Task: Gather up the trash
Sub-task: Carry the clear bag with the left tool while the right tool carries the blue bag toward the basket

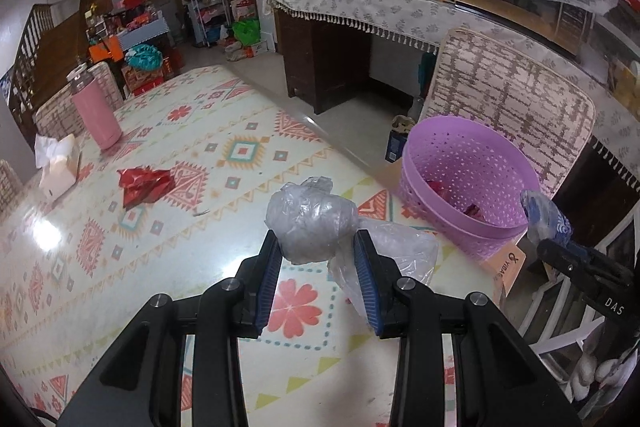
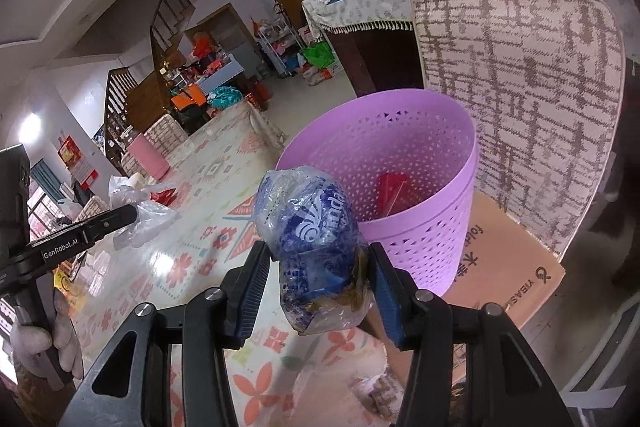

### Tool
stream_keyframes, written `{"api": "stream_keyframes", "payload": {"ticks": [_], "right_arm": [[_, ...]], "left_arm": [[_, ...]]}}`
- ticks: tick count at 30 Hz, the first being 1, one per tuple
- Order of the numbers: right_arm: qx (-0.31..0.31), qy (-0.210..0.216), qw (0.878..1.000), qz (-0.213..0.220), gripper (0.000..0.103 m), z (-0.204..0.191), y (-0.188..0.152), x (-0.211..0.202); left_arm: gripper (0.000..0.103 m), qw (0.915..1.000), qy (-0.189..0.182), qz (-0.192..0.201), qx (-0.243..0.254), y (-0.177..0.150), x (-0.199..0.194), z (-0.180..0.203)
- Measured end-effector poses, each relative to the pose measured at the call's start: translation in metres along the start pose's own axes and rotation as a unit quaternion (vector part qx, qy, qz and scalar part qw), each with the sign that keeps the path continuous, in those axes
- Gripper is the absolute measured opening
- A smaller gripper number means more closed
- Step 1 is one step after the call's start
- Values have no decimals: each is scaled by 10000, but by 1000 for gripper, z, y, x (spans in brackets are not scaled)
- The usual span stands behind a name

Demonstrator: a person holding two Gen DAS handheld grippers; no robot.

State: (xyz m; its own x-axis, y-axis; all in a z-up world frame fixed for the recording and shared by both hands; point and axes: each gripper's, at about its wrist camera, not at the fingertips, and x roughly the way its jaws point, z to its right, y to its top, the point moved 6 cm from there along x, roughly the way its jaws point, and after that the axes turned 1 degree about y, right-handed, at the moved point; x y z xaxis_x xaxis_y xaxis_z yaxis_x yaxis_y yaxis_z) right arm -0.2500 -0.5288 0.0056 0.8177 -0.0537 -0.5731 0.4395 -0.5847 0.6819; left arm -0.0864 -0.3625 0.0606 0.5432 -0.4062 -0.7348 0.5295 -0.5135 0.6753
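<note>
Carrying two wads of trash toward the purple basket [image 2: 400,187], I do best to bring each claw over its rim before letting go, since crumpled film is light and can drift or cling to a pad. My right claw [image 2: 320,267] grips a blue printed plastic bag [image 2: 316,223], bunched tight with something brownish in its lower folds, held just short of the basket's near wall. My left claw [image 1: 316,251] is clamped on a clear plastic bag [image 1: 312,223], a cloudy grey ball with a loose tail trailing on the basket's side, farther from the basket above the patterned surface [image 1: 200,187]. Beyond it, well apart from the basket, a red wrapper [image 1: 146,185] lies uncollected. Red scraps already sit inside the basket.
</note>
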Motion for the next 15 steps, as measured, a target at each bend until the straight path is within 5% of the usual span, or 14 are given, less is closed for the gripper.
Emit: {"api": "stream_keyframes", "payload": {"ticks": [15], "right_arm": [[112, -66, 9999, 31, 56, 19, 11, 5]], "left_arm": [[36, 9997, -64, -46, 216, 14, 17, 23]]}}
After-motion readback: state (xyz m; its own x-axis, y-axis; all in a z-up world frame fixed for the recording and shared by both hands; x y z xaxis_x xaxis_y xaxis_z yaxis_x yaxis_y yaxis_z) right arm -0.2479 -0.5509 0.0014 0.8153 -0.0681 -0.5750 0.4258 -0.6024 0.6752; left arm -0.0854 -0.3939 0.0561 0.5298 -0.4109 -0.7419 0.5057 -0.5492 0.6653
